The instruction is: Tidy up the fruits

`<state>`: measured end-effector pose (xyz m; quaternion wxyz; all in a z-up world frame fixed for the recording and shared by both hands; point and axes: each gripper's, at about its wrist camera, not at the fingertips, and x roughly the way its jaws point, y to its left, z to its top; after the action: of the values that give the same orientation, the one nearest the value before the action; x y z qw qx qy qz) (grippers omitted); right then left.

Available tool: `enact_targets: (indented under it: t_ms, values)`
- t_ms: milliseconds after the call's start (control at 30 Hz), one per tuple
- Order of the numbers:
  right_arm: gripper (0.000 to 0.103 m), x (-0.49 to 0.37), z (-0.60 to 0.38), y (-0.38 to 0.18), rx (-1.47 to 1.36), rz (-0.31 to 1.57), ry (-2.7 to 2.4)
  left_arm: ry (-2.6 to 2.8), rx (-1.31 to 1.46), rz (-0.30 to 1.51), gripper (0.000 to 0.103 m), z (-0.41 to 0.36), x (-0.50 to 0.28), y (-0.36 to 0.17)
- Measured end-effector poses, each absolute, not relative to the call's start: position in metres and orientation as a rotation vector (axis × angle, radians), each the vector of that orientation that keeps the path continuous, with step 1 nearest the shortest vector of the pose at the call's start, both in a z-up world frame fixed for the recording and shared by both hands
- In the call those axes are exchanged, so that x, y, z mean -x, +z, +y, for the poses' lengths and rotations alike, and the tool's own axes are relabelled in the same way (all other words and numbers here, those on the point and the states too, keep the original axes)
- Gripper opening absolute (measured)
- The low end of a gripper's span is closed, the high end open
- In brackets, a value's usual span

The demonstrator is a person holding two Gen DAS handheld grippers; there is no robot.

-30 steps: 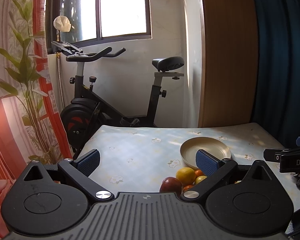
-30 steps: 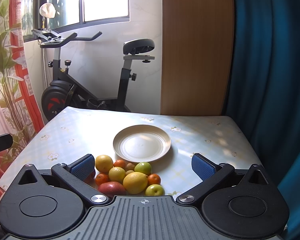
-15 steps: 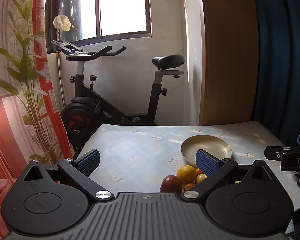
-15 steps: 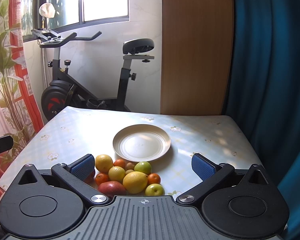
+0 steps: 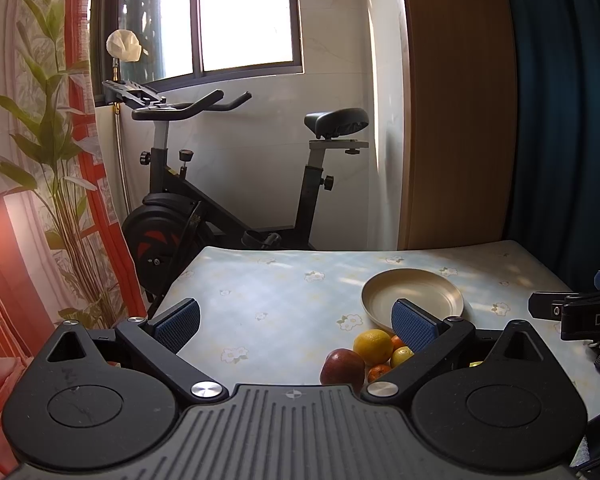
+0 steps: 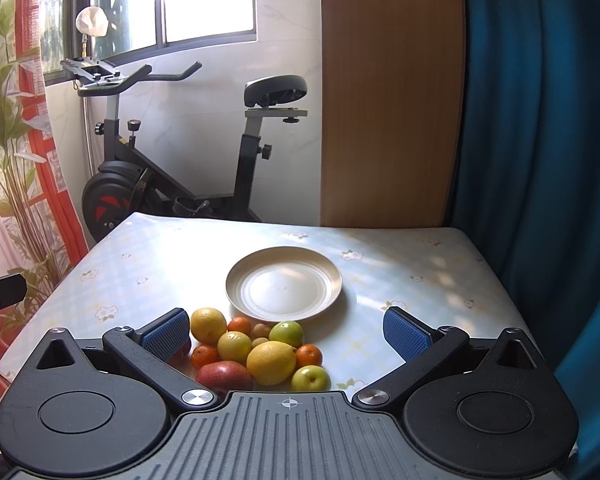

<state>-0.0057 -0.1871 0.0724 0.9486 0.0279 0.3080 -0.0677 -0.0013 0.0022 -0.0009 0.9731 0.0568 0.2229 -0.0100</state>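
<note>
A heap of several fruits lies on the table in front of an empty cream plate (image 6: 284, 288). In the right wrist view I make out a large lemon (image 6: 271, 362), a red apple (image 6: 224, 376), a green apple (image 6: 311, 378), a yellow orange (image 6: 208, 325), a green lime (image 6: 286, 332) and small tangerines (image 6: 309, 355). My right gripper (image 6: 286, 330) is open, hovering just short of the heap, nothing between its fingers. My left gripper (image 5: 296, 322) is open too, left of the heap; its right finger hides part of the plate (image 5: 412, 294) and the fruits (image 5: 373, 346).
The table (image 6: 400, 276) has a pale floral cloth. An exercise bike (image 6: 180, 152) stands behind its far edge, a wooden panel (image 6: 388, 92) and blue curtain (image 6: 540, 120) at the right, a plant-print curtain (image 5: 32, 184) at the left. The right gripper's body (image 5: 580, 316) shows in the left view.
The left wrist view has drifted slightly, so the plate and fruits sit a touch higher and further right. The right gripper and the fruits have not visibly moved.
</note>
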Motion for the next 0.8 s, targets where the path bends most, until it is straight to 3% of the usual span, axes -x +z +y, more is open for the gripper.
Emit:
enact_targets:
  t_ms: [433, 667, 800]
  values:
    - [0.103, -0.019, -0.222, 0.063, -0.156, 0.394, -0.086, -0.061, -0.04, 0.444, 0.103, 0.019, -0.048, -0.002]
    - [0.103, -0.06, -0.229, 0.042, -0.13, 0.428, -0.078, -0.119, 0.163, 0.416, 0.102, 0.034, -0.082, -0.022]
    - [0.103, -0.075, -0.223, 0.02, -0.118, 0.443, -0.092, -0.079, 0.037, 0.372, 0.103, 0.024, -0.094, -0.031]
